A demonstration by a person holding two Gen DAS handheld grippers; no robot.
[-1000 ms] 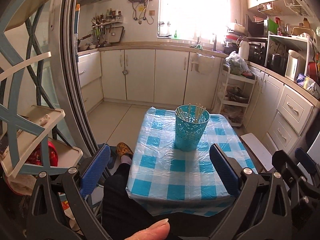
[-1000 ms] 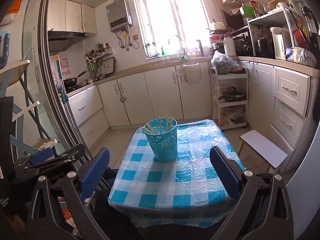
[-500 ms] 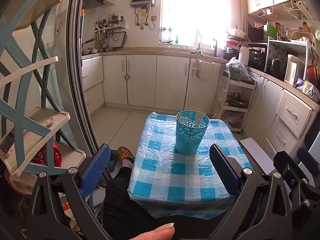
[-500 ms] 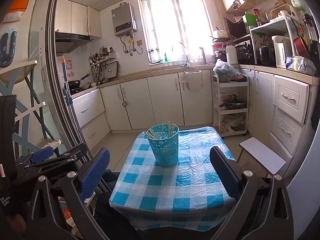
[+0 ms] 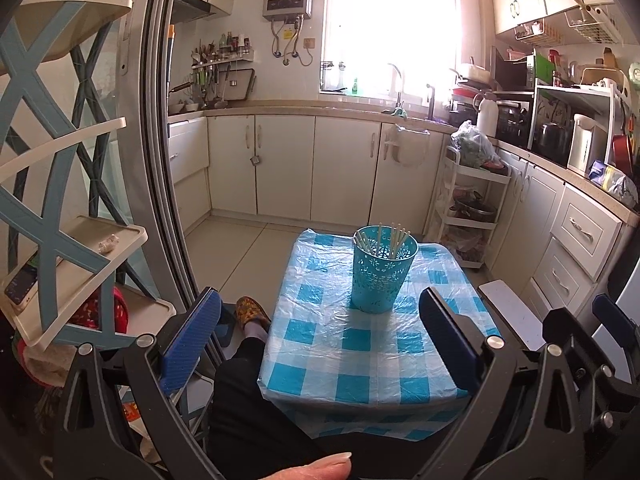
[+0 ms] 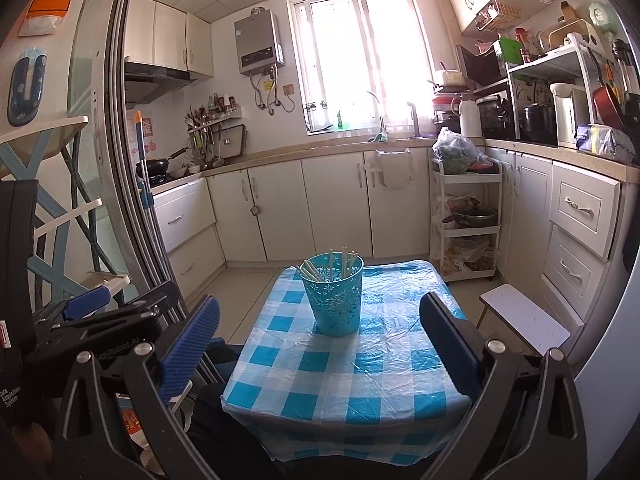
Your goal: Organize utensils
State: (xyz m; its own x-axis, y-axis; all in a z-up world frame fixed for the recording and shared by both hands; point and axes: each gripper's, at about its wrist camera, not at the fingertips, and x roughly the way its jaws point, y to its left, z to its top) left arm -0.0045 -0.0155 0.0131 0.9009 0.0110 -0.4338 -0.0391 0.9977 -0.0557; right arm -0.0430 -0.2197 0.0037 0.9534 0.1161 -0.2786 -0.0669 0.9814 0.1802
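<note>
A turquoise perforated holder (image 5: pixel 381 272) (image 6: pixel 334 295) stands upright near the far end of a small table with a blue-and-white checked cover (image 5: pixel 360 344) (image 6: pixel 344 364). Several pale chopsticks (image 5: pixel 394 236) (image 6: pixel 332 266) stick out of it. My left gripper (image 5: pixel 318 332) is open and held back from the table's near edge, nothing between its blue pads. My right gripper (image 6: pixel 318 336) is open too, empty, at about the same distance. The left gripper's body (image 6: pixel 96 320) shows at the left of the right wrist view.
A person's dark-clothed leg (image 5: pixel 240 384) and slippered foot (image 5: pixel 250 308) lie left of the table. A blue-and-white shelf rack (image 5: pixel 76 248) and a sliding door frame (image 5: pixel 160 160) stand on the left. A white stool (image 6: pixel 524 316), a trolley (image 6: pixel 466 216) and kitchen cabinets sit to the right and behind.
Both grippers have drawn back and tilted up, so the table and holder sit lower and farther off in both views. Both stay open and empty.
</note>
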